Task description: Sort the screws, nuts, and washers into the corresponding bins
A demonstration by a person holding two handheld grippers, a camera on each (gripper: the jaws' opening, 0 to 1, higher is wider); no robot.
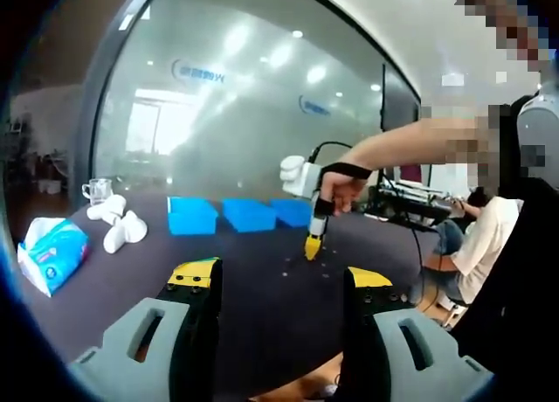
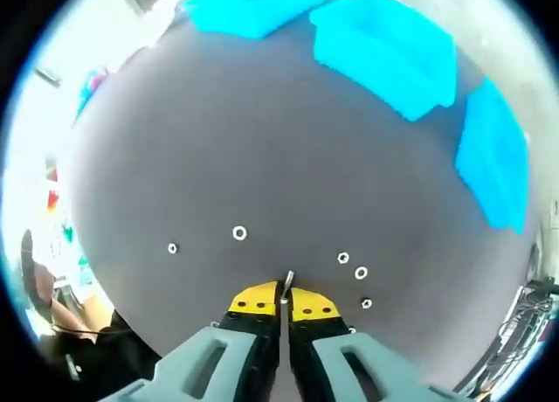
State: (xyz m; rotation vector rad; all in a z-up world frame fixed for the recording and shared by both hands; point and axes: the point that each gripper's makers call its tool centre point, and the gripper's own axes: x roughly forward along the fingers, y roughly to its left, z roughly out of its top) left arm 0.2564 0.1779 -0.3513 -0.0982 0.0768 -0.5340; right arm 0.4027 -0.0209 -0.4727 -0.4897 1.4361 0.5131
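Three blue bins (image 2: 384,48) far across the dark table (image 2: 218,140). Left gripper (image 1: 279,284) released, idle. Right gripper (image 2: 285,304) clenched on a thin screw (image 2: 289,280), pinched at the very tips: could slip out mid-carry. Washers (image 2: 239,233) and nuts (image 2: 172,248) scattered near.

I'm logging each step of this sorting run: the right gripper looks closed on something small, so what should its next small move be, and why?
Probably lift the right gripper off the dark table and carry it toward the blue bins. Its jaws are pinched together on a thin screw sticking out between the tips, while the washers and nuts lie loose around it.
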